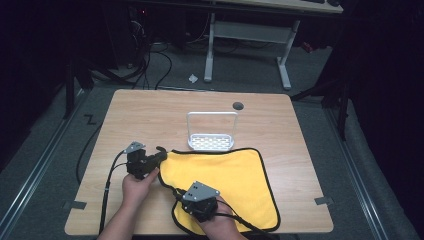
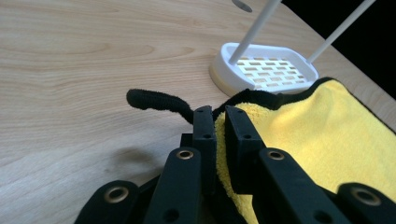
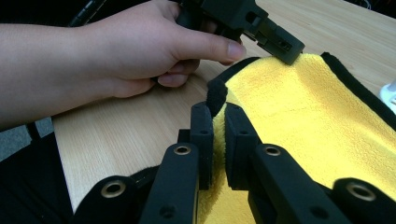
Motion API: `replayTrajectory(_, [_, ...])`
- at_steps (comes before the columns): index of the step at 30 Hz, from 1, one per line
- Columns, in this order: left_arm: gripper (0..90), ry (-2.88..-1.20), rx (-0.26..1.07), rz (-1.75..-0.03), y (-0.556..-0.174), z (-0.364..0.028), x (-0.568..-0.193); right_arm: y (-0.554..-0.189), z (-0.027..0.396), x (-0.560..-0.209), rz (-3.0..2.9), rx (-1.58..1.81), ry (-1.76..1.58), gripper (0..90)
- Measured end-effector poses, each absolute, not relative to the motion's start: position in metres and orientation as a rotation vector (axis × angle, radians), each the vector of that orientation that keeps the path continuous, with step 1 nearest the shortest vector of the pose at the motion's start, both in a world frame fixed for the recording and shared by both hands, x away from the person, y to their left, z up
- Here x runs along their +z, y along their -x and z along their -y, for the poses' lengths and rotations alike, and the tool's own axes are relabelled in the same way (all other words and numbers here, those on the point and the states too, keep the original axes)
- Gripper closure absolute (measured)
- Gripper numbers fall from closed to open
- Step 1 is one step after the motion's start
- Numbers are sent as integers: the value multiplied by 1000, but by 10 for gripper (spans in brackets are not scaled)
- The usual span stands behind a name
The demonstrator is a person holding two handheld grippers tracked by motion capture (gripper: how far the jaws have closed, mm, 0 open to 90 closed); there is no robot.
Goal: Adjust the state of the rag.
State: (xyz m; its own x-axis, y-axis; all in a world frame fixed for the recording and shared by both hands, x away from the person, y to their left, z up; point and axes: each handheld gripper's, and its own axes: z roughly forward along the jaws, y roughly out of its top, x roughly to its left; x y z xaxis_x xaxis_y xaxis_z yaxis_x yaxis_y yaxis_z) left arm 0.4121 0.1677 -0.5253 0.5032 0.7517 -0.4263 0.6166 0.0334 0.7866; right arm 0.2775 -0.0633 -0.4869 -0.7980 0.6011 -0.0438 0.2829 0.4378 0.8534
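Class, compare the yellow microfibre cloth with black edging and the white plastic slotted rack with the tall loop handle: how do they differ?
The yellow cloth is soft and lies flat; the white rack is rigid, its handle standing upright. The cloth is pinched at its edge by the left gripper and the right gripper; the rack stands untouched by either. The cloth covers far more table than the rack. Both rest on the wooden table, with the cloth's far edge at the rack's base.

In the high view the counter [image 1: 150, 115] is lit evenly from above while the room around it stays very dark, and in both gripper views the near black jaws look soft and the yellow cloth [image 2: 327, 135] looks strongly saturated.
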Motion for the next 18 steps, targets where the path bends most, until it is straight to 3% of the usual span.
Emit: replayTrajectory(18, [832,-1516,233,-1272,-396,-227,-504,-275,4,-468,-2378,1392,-610,841])
